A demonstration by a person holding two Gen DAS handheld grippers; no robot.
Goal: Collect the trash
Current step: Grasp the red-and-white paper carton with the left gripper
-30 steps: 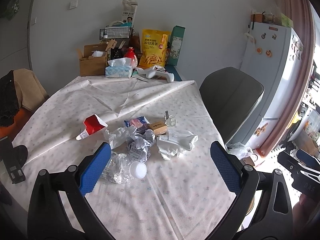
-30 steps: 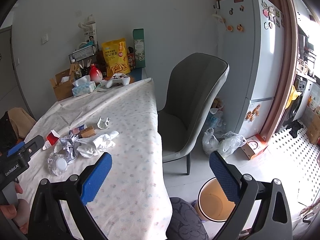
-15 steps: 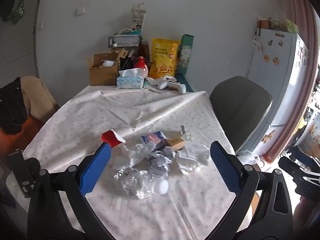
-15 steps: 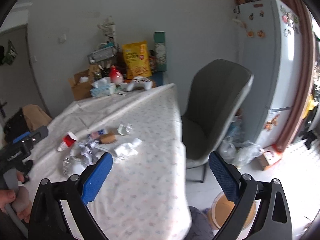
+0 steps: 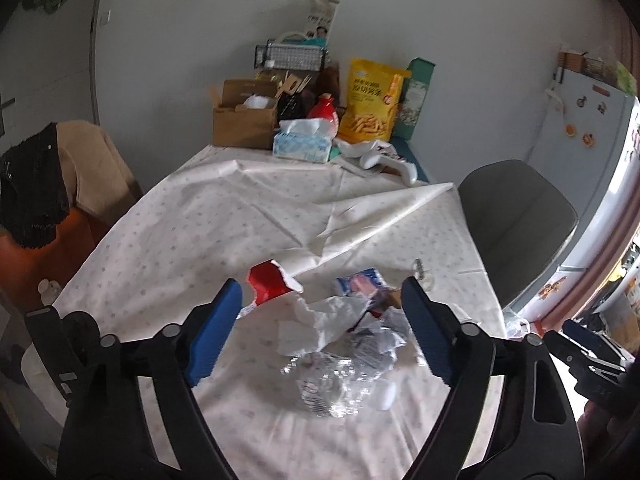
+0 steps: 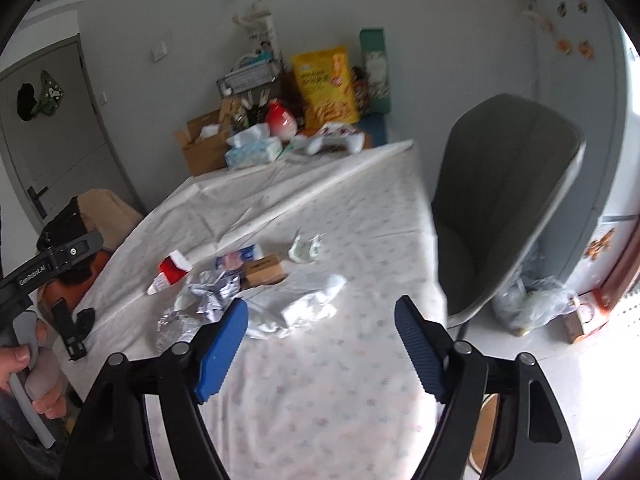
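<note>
A heap of trash lies on the white tablecloth (image 5: 192,236): a torn red carton (image 5: 269,285), a crushed clear plastic bottle (image 5: 340,384), crumpled foil (image 5: 374,342), a blue-pink wrapper (image 5: 360,285). In the right wrist view I see the red carton (image 6: 173,269), a small brown box (image 6: 265,269), crumpled white paper (image 6: 304,307) and a white scrap (image 6: 306,246). My left gripper (image 5: 322,330) is open and empty, hovering above the heap. My right gripper (image 6: 320,340) is open and empty, near the white paper.
At the table's far end stand a cardboard box (image 5: 244,122), a tissue box (image 5: 302,144), a yellow snack bag (image 5: 370,100) and a white game controller (image 5: 384,162). A grey chair (image 6: 508,200) stands to the right, plastic bags (image 6: 532,304) on the floor, fridge (image 6: 580,92) behind.
Both grippers have moved forward and turned toward the trash heap, which now lies closer in both views. Both stay open. Nothing on the table has moved.
</note>
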